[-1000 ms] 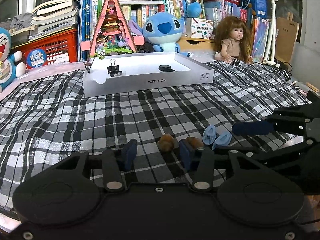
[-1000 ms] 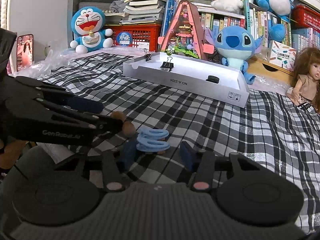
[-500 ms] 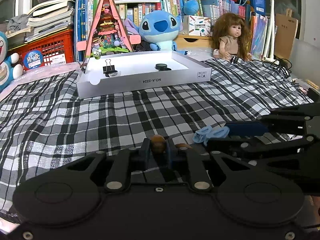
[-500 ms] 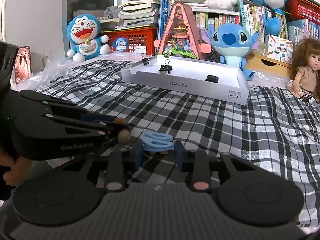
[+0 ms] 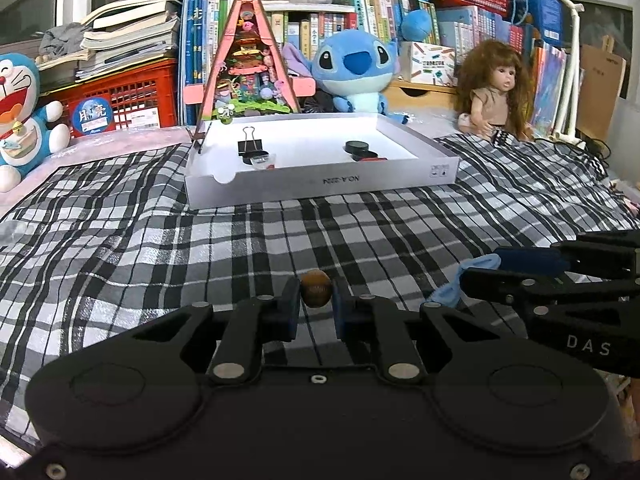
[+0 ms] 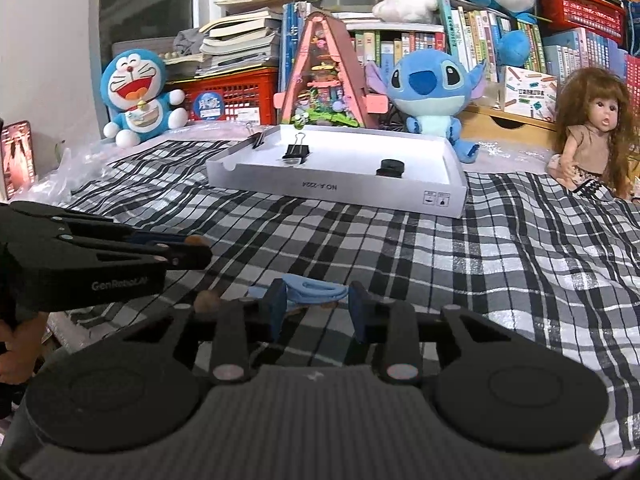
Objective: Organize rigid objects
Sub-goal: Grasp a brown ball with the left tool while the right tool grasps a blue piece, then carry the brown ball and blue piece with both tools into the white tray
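My left gripper (image 5: 315,300) is shut on a small brown nut-like ball (image 5: 316,289) and holds it just above the checked cloth. My right gripper (image 6: 316,300) is shut on a light blue plastic piece (image 6: 316,289), also seen at the right in the left wrist view (image 5: 476,265). A second brown ball (image 6: 207,300) lies on the cloth left of the right gripper. The white tray (image 5: 320,184) stands at the far middle and holds a black binder clip (image 5: 250,145) and black round caps (image 5: 357,147).
Plush toys, a doll (image 5: 494,92), a red crate (image 5: 120,96), a triangular pink toy house (image 5: 248,68) and shelves of books line the back. The checked cloth (image 5: 160,248) covers the surface; its front edge is near me.
Both grippers closed: the left on the brown ball, the right on the blue piece. Both have since lifted a little with their objects. A second brown ball stays on the cloth.
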Demonstrator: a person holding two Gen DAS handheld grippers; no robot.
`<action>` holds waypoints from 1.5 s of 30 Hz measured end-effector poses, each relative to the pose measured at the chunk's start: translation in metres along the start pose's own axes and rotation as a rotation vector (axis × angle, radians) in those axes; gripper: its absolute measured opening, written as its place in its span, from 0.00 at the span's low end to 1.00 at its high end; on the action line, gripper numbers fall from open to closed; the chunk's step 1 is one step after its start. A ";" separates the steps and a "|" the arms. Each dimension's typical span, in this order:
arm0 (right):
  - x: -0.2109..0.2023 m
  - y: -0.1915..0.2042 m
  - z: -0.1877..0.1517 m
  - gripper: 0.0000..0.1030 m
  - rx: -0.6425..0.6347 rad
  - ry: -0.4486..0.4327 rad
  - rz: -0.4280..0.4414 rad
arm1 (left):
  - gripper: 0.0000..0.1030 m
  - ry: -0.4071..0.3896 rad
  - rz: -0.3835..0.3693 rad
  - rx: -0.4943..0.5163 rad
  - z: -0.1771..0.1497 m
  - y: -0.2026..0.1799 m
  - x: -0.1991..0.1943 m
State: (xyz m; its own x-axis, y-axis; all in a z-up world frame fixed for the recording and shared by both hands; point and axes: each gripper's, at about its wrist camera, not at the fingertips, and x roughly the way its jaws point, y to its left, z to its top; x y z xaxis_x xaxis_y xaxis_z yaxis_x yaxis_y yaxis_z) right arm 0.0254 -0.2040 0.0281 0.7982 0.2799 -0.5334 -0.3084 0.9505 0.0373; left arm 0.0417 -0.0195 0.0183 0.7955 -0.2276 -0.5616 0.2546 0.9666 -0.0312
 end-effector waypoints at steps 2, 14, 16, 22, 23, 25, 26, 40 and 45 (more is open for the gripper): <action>0.002 -0.001 0.002 0.37 0.007 0.002 -0.006 | 0.15 -0.001 0.002 -0.008 0.002 0.001 0.001; 0.017 -0.009 0.020 0.37 0.044 -0.008 -0.035 | 0.15 -0.009 0.006 -0.035 0.022 0.007 0.013; 0.020 -0.012 0.026 0.37 0.056 -0.010 -0.035 | 0.15 -0.013 0.009 -0.039 0.029 0.010 0.017; 0.033 -0.023 0.045 0.37 0.102 -0.008 -0.032 | 0.15 -0.025 0.016 -0.075 0.052 0.023 0.031; 0.035 -0.024 0.049 0.37 0.108 -0.009 -0.033 | 0.15 -0.026 0.014 -0.081 0.056 0.025 0.034; 0.040 -0.029 0.056 0.37 0.122 -0.011 -0.035 | 0.15 -0.029 0.013 -0.090 0.064 0.029 0.040; 0.043 -0.031 0.061 0.37 0.131 -0.009 -0.034 | 0.15 -0.032 0.013 -0.093 0.069 0.031 0.043; 0.092 -0.070 0.111 0.37 0.276 0.027 -0.054 | 0.15 -0.016 0.023 -0.162 0.126 0.061 0.099; 0.112 -0.081 0.129 0.37 0.320 0.048 -0.055 | 0.15 0.008 0.012 -0.219 0.153 0.074 0.126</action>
State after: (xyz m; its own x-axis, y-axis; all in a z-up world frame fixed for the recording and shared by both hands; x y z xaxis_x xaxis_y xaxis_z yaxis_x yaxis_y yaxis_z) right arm 0.2063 -0.2325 0.0742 0.7818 0.2271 -0.5808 -0.0810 0.9604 0.2665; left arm 0.2450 0.0052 0.0722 0.7933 -0.2158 -0.5693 0.1188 0.9720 -0.2028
